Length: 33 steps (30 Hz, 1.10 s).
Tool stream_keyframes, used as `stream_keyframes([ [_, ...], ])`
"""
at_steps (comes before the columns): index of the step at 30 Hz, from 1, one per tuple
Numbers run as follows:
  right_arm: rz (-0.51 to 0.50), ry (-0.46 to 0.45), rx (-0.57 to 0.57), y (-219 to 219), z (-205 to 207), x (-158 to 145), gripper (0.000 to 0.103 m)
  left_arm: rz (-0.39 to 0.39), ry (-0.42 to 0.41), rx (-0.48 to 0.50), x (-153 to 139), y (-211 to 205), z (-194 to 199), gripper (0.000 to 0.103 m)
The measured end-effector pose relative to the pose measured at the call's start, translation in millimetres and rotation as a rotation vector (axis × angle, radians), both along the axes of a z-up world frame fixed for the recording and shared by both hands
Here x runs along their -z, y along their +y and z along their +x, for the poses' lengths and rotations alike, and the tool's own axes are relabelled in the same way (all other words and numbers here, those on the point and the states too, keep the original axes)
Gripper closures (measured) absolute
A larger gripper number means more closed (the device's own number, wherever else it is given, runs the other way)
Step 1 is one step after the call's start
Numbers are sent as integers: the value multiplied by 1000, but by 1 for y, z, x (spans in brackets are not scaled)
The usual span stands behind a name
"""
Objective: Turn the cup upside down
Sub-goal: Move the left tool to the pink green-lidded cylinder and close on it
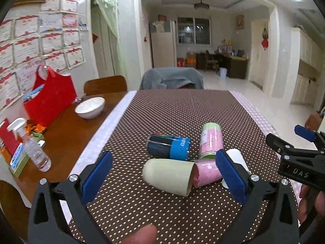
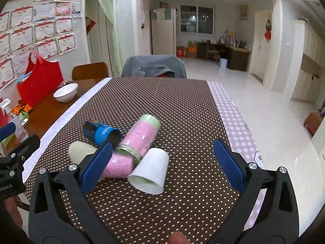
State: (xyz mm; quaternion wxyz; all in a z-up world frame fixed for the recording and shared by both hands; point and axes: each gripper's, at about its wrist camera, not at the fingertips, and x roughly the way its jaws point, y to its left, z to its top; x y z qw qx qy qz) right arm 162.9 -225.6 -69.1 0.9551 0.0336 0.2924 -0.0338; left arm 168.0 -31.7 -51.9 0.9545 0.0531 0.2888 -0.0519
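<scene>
Several cups lie on their sides in a cluster on the brown dotted tablecloth (image 1: 162, 118). A cream cup (image 1: 168, 176) (image 2: 79, 150), a blue-black cup (image 1: 169, 146) (image 2: 102, 133), a pink-and-green cup (image 1: 211, 140) (image 2: 142, 136), a pink cup (image 1: 207, 172) (image 2: 117, 166) and a white paper cup (image 2: 149, 170) (image 1: 236, 157). My left gripper (image 1: 164, 172) is open and empty, hovering just in front of the cream cup. My right gripper (image 2: 162, 162) is open and empty, with the white cup between its fingers' line of sight. The right gripper also shows in the left wrist view (image 1: 298, 154).
A white bowl (image 1: 90, 107), red bag (image 1: 48, 97), and spray bottle (image 1: 30, 144) stand on the wooden table (image 1: 67, 138) to the left. A chair with a grey cloth (image 1: 172, 79) stands at the far edge. The table's right edge has checked cloth (image 2: 235, 118).
</scene>
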Motion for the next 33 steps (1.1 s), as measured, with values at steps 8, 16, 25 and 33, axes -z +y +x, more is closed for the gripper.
stream_keyframes([
  [8,42,81,49,-35,39,25,6,34,129,100,19,-41,66,4],
  [16,63,151,78,-61,70,45,6,78,250,188,45,-87,121,4],
  [25,96,202,85,-79,105,64,6,110,385,230,82,-119,170,4],
  [33,146,223,117,-100,124,78,6,140,461,286,106,-138,199,4],
])
